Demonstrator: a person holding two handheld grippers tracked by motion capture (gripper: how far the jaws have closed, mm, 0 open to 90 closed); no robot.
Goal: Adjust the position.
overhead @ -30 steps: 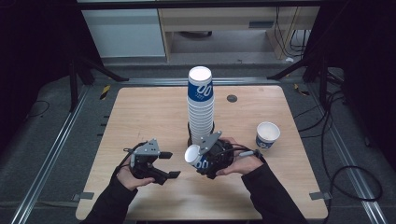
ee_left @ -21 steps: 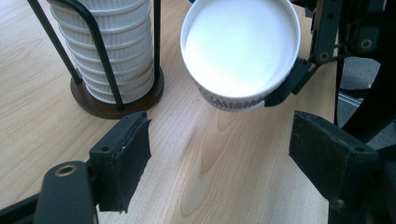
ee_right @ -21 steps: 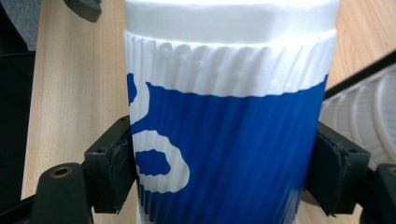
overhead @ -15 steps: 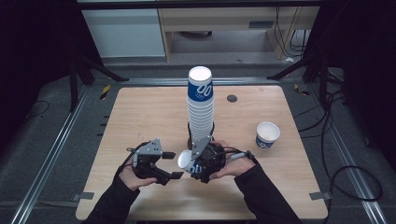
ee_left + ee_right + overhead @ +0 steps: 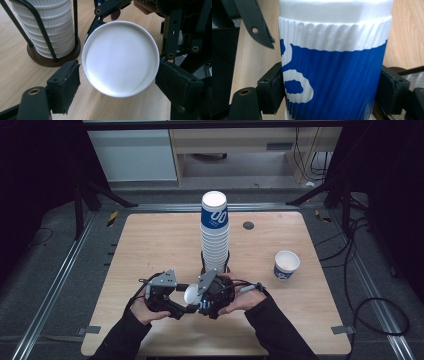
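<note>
High view: at lower centre of the frame, the right gripper [image 5: 200, 301] is clamped on a blue cup [image 5: 192, 296] lying sideways, mouth toward the left gripper [image 5: 184, 309]. Its jaws have just been opening and stand wide either side of the rim, apparently not pressing. Handover looks half done. A tall stack [image 5: 215, 237] stands at centre; one cup [image 5: 286, 264] already sits upright at right.
</note>
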